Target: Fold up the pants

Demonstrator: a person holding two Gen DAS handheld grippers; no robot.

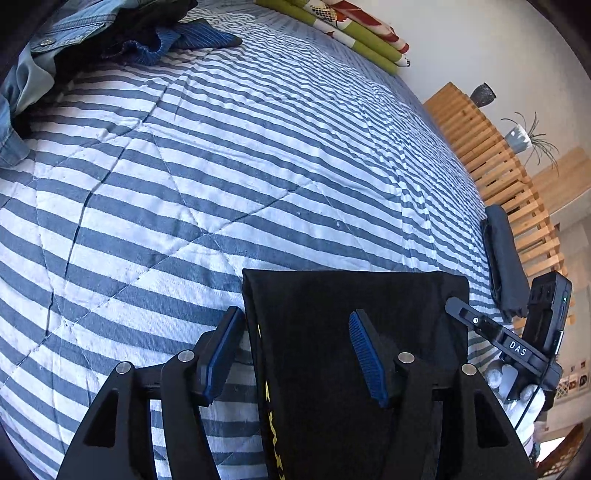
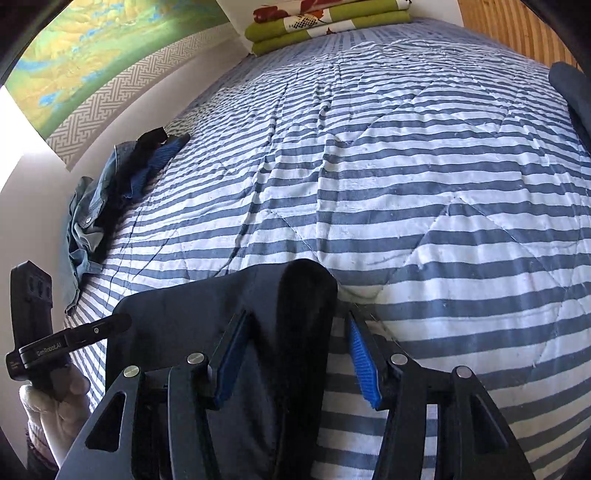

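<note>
The black pants [image 1: 351, 295], folded into a narrow stack with a yellow stripe along the left edge, lie on the striped quilt [image 1: 221, 166] at the near side of the bed. My left gripper [image 1: 293, 354] is open low over them: one finger is off their left edge and the other is above the cloth. In the right wrist view the pants [image 2: 184, 306] look dark navy. A raised fold [image 2: 306, 288] stands between the spread fingers of my open right gripper [image 2: 297, 358]. Each gripper shows at the edge of the other's view, held by a white-gloved hand [image 2: 55, 402].
A heap of denim and dark clothes [image 1: 74, 44] [image 2: 110, 192] lies at the far left by the wall. Folded green and red bedding [image 1: 351, 29] [image 2: 325, 26] sits at the head. A folded dark garment [image 1: 504, 258] lies at the right edge beside a wooden slatted panel [image 1: 491, 147].
</note>
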